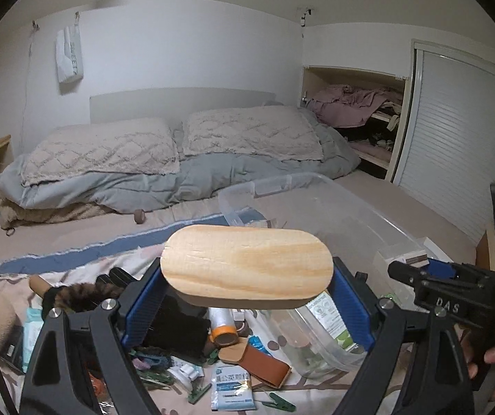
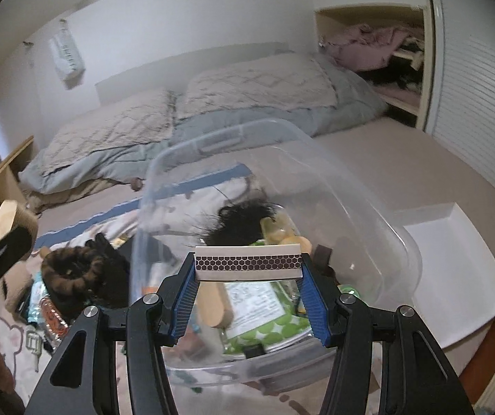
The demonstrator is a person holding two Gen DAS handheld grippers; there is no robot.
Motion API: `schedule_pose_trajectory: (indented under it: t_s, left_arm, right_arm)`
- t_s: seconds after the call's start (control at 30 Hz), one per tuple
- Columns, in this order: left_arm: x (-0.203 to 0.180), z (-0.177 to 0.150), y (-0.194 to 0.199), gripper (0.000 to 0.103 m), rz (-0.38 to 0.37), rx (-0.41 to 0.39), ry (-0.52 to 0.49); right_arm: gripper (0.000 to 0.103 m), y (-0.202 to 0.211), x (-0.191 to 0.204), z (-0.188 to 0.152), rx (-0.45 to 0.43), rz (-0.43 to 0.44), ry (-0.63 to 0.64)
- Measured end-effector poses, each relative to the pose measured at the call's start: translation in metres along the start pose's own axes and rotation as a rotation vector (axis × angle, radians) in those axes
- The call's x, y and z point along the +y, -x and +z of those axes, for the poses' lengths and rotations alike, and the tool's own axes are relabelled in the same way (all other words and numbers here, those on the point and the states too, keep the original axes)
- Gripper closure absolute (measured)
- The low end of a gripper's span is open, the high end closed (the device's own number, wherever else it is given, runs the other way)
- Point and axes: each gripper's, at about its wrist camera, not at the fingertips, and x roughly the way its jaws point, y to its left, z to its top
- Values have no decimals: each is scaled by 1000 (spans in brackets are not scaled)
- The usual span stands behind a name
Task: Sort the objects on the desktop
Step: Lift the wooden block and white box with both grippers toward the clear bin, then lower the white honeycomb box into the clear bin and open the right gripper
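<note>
My left gripper (image 1: 247,294) is shut on a wooden oval brush (image 1: 246,265) and holds it above the clutter on the bed; the brush also shows in the right wrist view (image 2: 7,219). My right gripper (image 2: 249,275) is shut on a white matchbox (image 2: 249,263) with a honeycomb striking strip, held over the clear plastic bin (image 2: 378,221). The bin holds a black hairy item (image 2: 244,221), a green-patterned packet (image 2: 268,311) and a wooden piece (image 2: 212,304). The right gripper also shows in the left wrist view (image 1: 416,266), beside the bin (image 1: 351,214).
Loose items lie on the patterned cloth: a brown leather case (image 1: 257,359), a tape roll (image 1: 225,328), a white sachet (image 1: 231,387), green clips (image 1: 278,405), a furry scrunchie (image 2: 71,269). A white box lid (image 2: 455,259) sits right of the bin. Pillows (image 1: 109,148) lie behind.
</note>
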Motion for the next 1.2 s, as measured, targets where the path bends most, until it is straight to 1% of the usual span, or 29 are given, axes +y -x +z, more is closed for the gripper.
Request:
schedule_pose_trajectory:
  t_s: [0.1, 0.17, 0.27, 0.33, 0.5, 0.57, 0.63, 0.7, 0.73, 0.77, 0.83, 0.93, 1.0, 1.2]
  left_arm:
    - [-4, -3, -12, 13, -10, 9, 3]
    - [-6, -5, -16, 13, 3, 7, -15]
    - [-5, -7, -22, 13, 17, 8, -28]
    - [-2, -7, -24, 13, 20, 10, -22]
    - [8, -6, -24, 13, 31, 6, -2]
    - [11, -6, -23, 13, 36, 3, 1]
    - [14, -5, -23, 13, 38, -5, 2]
    - [18, -4, -24, 13, 38, -8, 11]
    - [20, -4, -24, 13, 36, -9, 21]
    - [22, -4, -25, 13, 34, -8, 28]
    - [25, -4, -29, 13, 30, -3, 37]
    - [28, -5, -35, 13, 32, 5, 34]
    - [29, -5, -39, 13, 31, 13, 34]
    - [27, -6, -44, 13, 11, 23, 45]
  right_arm:
    - [47, -9, -3, 7, 21, -11, -14]
    - [47, -15, -4, 13, 31, -18, -12]
    - [47, -31, -4, 26, 72, -34, -28]
    - [47, -47, -8, 33, 119, -24, -70]
    - [47, -92, -19, 50, 224, 22, -231]
    - [47, -105, -21, 58, 235, 21, -266]
    - [47, -115, -24, 66, 221, 7, -313]
    - [47, -124, -31, 70, 205, 35, -406]
    - [44, -129, -36, 70, 210, 56, -457]
    - [26, -133, -39, 69, 215, 65, -485]
    - [3, -138, -41, 68, 224, 72, -513]
    - [3, -134, -40, 68, 204, 71, -493]
    - [3, -128, -39, 68, 191, 87, -482]
    - [3, -94, -24, 61, 136, 77, -365]
